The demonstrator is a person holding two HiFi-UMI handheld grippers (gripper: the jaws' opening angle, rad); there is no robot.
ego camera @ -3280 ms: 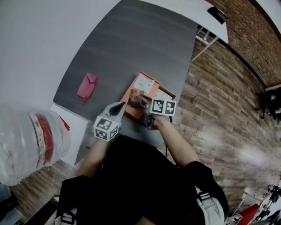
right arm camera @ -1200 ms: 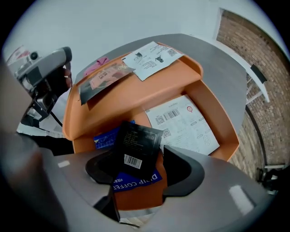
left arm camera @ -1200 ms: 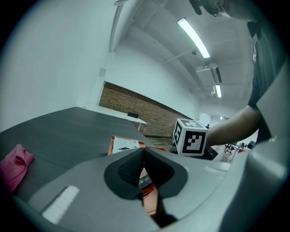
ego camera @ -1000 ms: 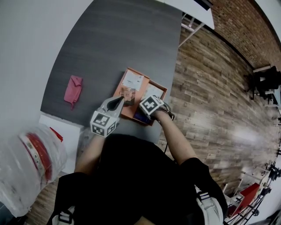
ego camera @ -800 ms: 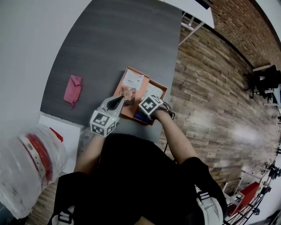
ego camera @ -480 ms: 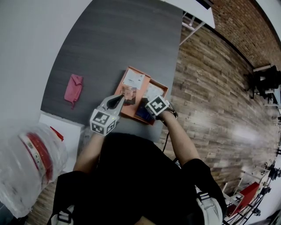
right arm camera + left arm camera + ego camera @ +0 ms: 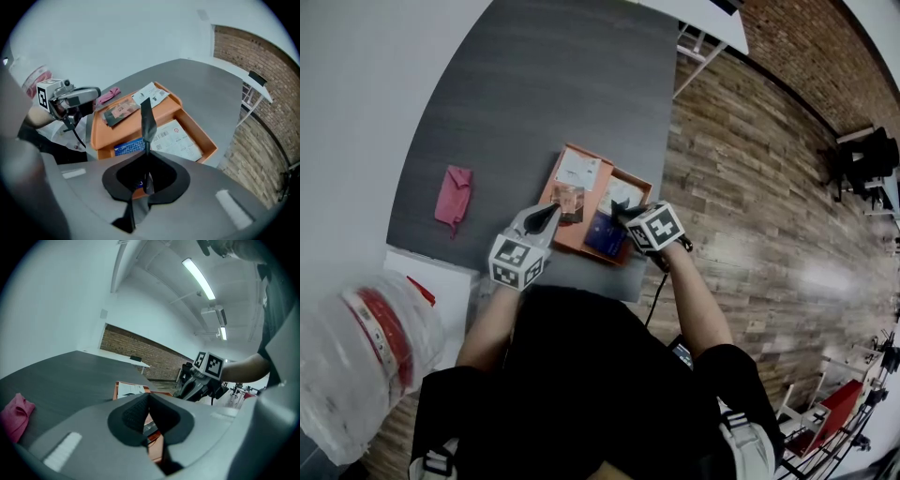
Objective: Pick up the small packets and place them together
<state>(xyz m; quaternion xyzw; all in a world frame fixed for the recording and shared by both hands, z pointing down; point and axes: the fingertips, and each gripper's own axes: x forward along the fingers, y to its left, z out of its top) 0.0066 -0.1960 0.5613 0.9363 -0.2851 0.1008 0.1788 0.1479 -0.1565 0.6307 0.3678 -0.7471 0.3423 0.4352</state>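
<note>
A thin dark packet [image 7: 146, 121] is clenched edge-on in the right gripper's [image 7: 146, 156] jaws above an orange rectangular tray [image 7: 101, 133] at the grey tabletop's [image 7: 544, 94] near edge. The left gripper's [image 7: 148, 397] jaws are pressed together, empty

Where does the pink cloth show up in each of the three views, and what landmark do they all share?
Head view: the pink cloth lies left of centre, well to the left of the orange tray.
Left gripper view: at the lower left edge, left of the tray.
Right gripper view: upper left of centre, just beyond the tray.
Shared landmark: the orange tray.
</note>
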